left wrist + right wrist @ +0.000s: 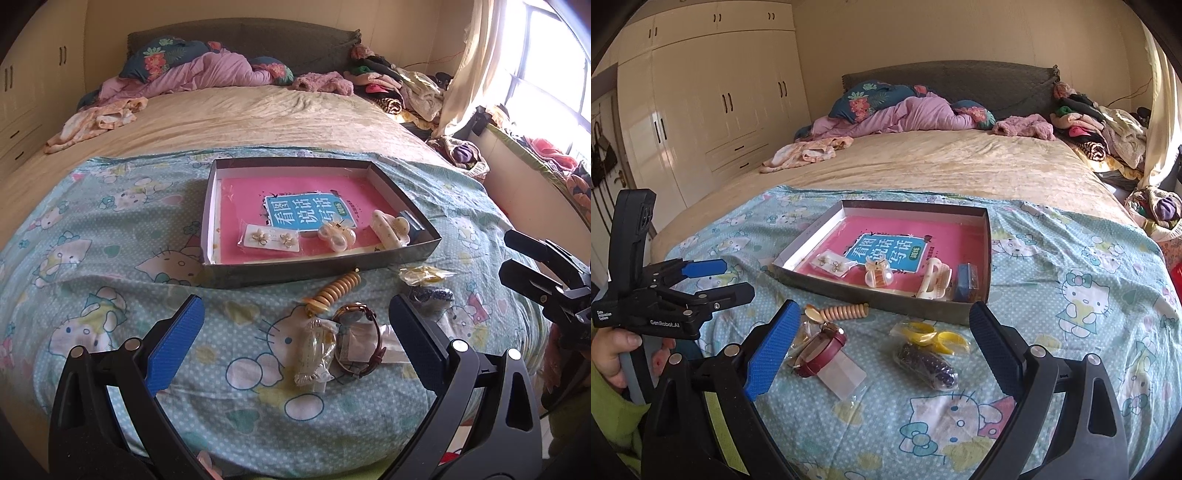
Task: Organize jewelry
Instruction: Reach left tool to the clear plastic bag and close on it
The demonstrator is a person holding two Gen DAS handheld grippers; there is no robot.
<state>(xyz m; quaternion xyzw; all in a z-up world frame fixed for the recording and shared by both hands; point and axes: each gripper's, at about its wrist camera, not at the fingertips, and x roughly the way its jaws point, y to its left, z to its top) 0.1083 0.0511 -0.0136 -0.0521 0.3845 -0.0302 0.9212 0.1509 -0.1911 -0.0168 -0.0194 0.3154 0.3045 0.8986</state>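
Note:
A shallow grey box tray (236,275) (879,301) lies on a Hello Kitty cloth and holds a pink book, an earring card (271,238), a pearl hair clip (338,236), a cream claw clip (389,229) and a blue box (966,282). In front of it lie a beige coil hair tie (338,290), a bagged watch with a dark red strap (360,341) (822,350), a bagged yellowish piece (314,354), a bagged yellow item (932,338) and a bagged dark bead bracelet (931,363). My left gripper (295,317) is open above the watch. My right gripper (882,323) is open above the bags.
The cloth covers the foot of a bed with a beige sheet (240,110). Bedding and clothes are piled at the head (905,110) and right side (1108,136). A white wardrobe (701,110) stands left. A bright window (546,74) is at the right.

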